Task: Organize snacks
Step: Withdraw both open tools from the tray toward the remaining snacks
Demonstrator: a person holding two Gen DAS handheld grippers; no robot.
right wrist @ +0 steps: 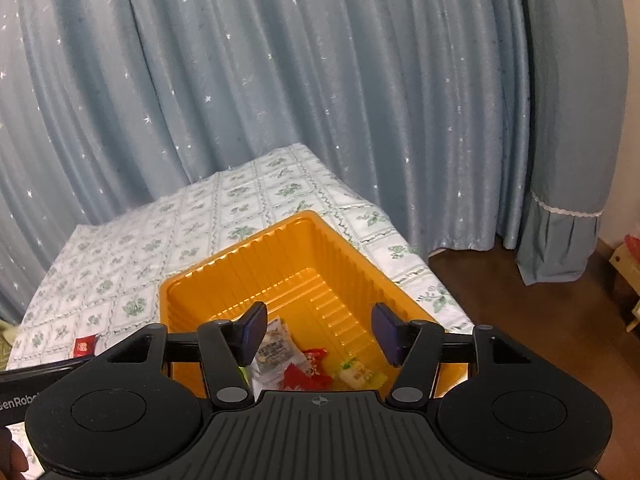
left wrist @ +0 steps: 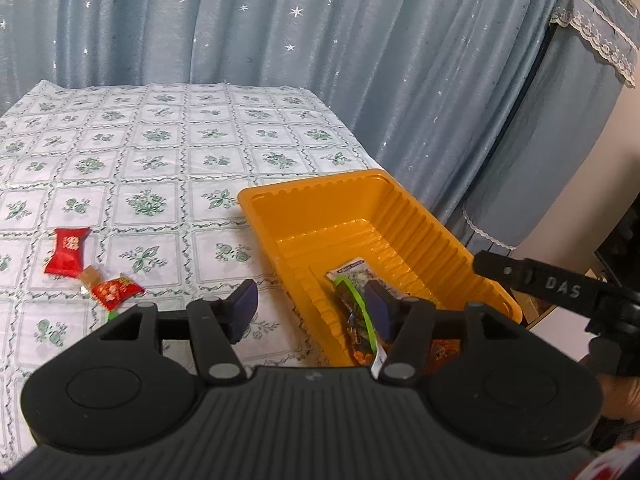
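Note:
An orange plastic tray (left wrist: 400, 216) (right wrist: 280, 256) stands near the right edge of the table. In the left wrist view it holds a dark packet with a green stripe (left wrist: 354, 320) and a white packet (left wrist: 352, 274). My left gripper (left wrist: 312, 300) is open and empty, over the tray's left rim. On the cloth to its left lie a red candy (left wrist: 66, 256), a small tan sweet (left wrist: 89, 278) and a small red packet (left wrist: 116, 292). My right gripper (right wrist: 318, 328) is open above the tray. Below it lie red wrappers (right wrist: 308, 372), a white packet (right wrist: 276, 350) and a yellow-green packet (right wrist: 360, 374).
A floral tablecloth (left wrist: 160, 168) covers the table, which ends just right of the tray. Blue starred curtains (left wrist: 280, 40) hang behind. A cloth-covered tall object (left wrist: 560, 140) stands at the right, with wooden floor (right wrist: 500, 300) and a cardboard box (right wrist: 624, 264) beyond.

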